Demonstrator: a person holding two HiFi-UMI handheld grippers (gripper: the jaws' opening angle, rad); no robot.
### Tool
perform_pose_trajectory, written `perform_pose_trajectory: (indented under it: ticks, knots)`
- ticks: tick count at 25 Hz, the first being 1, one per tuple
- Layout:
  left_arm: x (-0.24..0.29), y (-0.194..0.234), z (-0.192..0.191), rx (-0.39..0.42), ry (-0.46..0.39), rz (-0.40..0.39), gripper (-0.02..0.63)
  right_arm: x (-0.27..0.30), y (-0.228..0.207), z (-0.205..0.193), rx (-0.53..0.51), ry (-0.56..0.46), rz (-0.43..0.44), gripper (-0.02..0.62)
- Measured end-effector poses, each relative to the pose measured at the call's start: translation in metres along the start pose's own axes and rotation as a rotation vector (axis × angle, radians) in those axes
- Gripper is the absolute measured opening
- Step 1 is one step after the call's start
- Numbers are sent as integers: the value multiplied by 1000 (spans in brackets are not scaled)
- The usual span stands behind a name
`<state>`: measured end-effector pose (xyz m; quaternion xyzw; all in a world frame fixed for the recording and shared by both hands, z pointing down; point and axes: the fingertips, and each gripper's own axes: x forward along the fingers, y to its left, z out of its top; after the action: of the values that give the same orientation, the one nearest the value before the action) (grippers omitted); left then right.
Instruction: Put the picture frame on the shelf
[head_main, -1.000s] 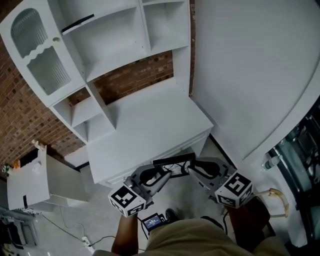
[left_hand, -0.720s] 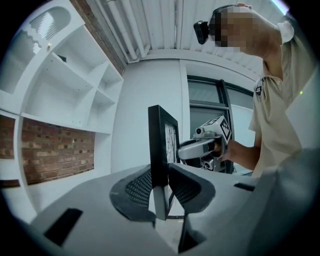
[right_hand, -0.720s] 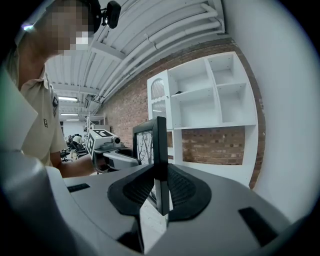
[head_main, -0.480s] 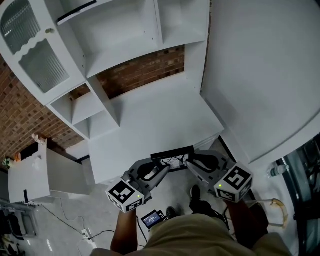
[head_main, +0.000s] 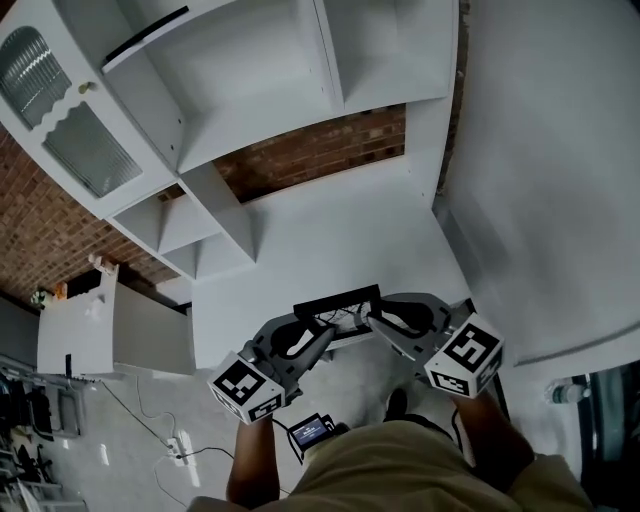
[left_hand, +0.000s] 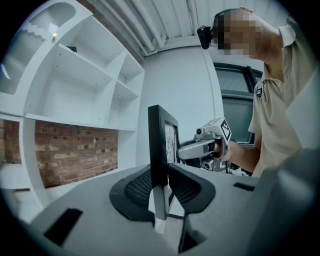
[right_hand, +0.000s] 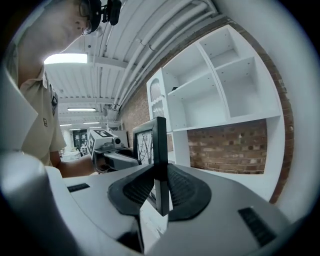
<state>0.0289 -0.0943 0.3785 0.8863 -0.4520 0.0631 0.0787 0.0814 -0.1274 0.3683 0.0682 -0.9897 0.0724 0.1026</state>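
The black frame (head_main: 337, 300) is held upright in the air at the counter's (head_main: 330, 230) front edge, between both grippers. The left gripper (left_hand: 161, 187) has its fingers clamped on the frame's left end. The right gripper (right_hand: 160, 187) has its fingers clamped on the frame's right end. The white shelf (head_main: 250, 90) rises from the counter's back, well apart from the frame.
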Motion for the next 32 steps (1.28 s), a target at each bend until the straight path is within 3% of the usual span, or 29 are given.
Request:
perform_pose_trajectory:
  ticks: [7,14,32]
  knots:
    - [35,31,28,25,-7,120,81,10,-51,29,-54,-42,114,75]
    - [29,74,47,34,-28,191,81,48,-69,57,-72,-80,158,75]
    - [-35,167,96,138,-181,116,81,143,-63,129,-85,-149,100,75]
